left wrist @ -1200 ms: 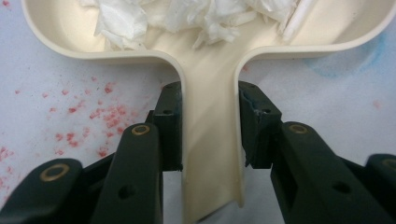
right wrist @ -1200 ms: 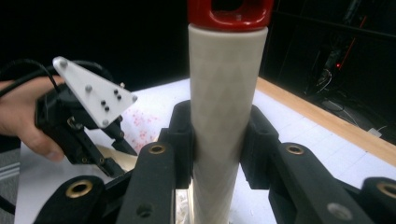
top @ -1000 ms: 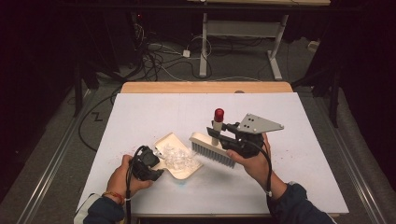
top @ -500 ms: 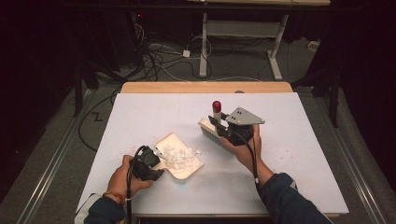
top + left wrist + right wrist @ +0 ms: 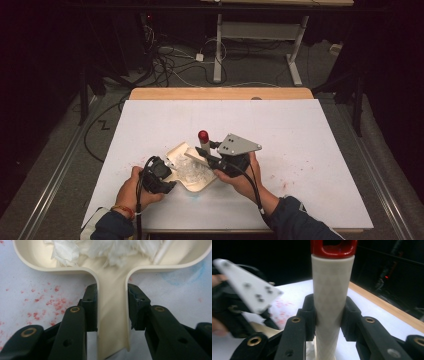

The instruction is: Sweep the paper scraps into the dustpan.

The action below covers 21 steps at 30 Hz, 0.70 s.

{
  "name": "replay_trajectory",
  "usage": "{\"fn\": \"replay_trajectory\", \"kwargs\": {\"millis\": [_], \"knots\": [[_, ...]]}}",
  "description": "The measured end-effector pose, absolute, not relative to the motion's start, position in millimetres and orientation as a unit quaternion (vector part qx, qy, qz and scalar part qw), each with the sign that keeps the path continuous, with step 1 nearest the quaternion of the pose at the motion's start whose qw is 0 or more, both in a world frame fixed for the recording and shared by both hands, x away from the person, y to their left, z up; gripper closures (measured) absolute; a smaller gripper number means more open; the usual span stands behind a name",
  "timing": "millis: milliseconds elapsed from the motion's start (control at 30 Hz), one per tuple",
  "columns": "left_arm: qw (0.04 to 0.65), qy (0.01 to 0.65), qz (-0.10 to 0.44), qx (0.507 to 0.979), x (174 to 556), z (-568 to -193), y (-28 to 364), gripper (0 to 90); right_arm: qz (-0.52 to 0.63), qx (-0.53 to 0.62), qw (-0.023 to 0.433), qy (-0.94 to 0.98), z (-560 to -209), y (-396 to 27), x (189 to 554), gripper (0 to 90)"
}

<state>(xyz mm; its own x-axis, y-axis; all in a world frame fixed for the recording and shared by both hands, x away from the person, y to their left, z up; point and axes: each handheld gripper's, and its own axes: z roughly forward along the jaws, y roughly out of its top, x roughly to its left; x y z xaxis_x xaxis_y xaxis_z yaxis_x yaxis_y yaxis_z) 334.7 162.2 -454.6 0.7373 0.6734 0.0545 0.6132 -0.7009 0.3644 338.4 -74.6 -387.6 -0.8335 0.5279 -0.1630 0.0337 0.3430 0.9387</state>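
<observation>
A cream dustpan (image 5: 186, 179) lies on the white table (image 5: 310, 130) with white paper scraps (image 5: 192, 171) in it. My left gripper (image 5: 167, 177) is shut on the dustpan's handle (image 5: 112, 315), and the scraps (image 5: 110, 250) are heaped just past its jaws. My right gripper (image 5: 212, 157) is shut on a brush's white handle (image 5: 332, 302), which ends in a red cap (image 5: 203, 135). The brush stands tilted with its head (image 5: 194, 156) down over the pan's far side. The two grippers are close together at the table's front middle.
Red specks (image 5: 285, 185) dot the table at the right front, and more (image 5: 50, 302) lie left of the pan's handle. A wooden strip (image 5: 220, 93) edges the far side. Cables (image 5: 175, 60) and a desk frame (image 5: 260, 40) are on the floor beyond.
My right gripper has carried the brush left and toward me, from the table's middle to over the dustpan, tipping its handle upward. The left gripper and dustpan have stayed put.
</observation>
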Motion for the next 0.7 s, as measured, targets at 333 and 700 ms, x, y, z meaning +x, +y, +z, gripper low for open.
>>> {"fn": "replay_trajectory", "kwargs": {"millis": [333, 700], "knots": [[0.167, 0.355, 0.090, 0.915, 334, -454, 163, 62.7, 0.548, 0.165, 0.232, 0.787, -378, -71, 333, 70.2], [0.173, 0.364, 0.083, 0.911, 335, -455, 164, 62.6, 0.566, 0.202, 0.251, 0.758, -357, -96, 360, 70.2]]}}
